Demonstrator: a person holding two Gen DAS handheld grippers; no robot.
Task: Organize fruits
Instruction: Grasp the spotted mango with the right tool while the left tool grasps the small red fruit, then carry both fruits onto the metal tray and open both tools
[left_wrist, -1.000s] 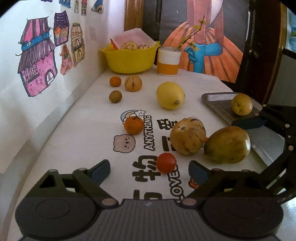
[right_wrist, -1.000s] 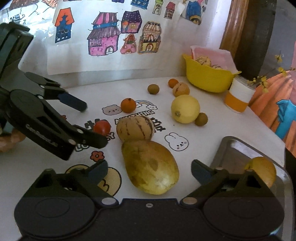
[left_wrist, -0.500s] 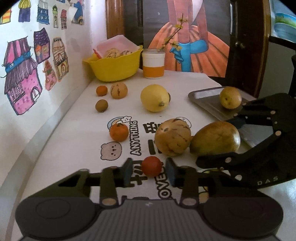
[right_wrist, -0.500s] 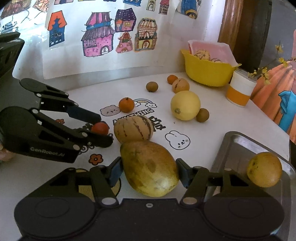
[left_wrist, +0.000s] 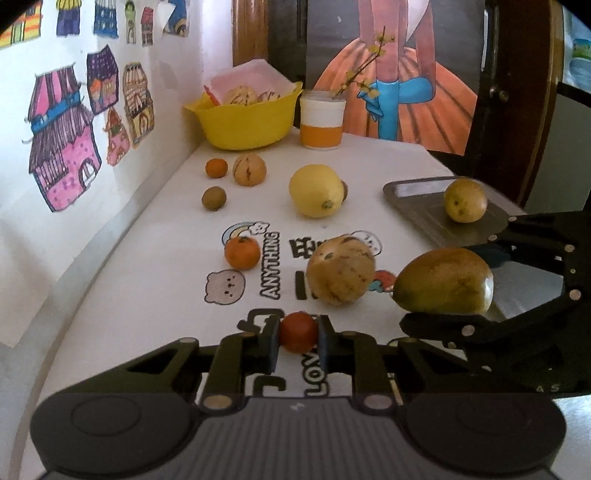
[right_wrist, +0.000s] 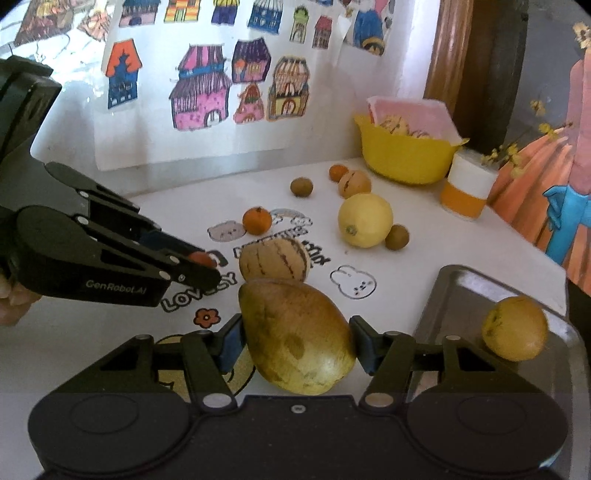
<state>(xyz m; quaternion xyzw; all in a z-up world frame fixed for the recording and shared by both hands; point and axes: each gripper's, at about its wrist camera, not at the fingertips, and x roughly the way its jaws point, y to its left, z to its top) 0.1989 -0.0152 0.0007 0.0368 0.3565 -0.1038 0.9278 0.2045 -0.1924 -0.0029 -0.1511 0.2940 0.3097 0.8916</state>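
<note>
The left claw (left_wrist: 298, 332) pinches the little red fruit (left_wrist: 297, 331). The right claw (right_wrist: 297, 341) squeezes the mango (right_wrist: 297, 339). Next, both likely go to the tray (right_wrist: 454, 291) beside the mango.

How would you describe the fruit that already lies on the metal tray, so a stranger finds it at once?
Look at the grey metal tray at the table's right edge, past the right gripper. One round yellow-orange fruit with dark specks rests on it. It is the only fruit on the tray; all others lie on the white cloth or in the yellow bowl.
</note>
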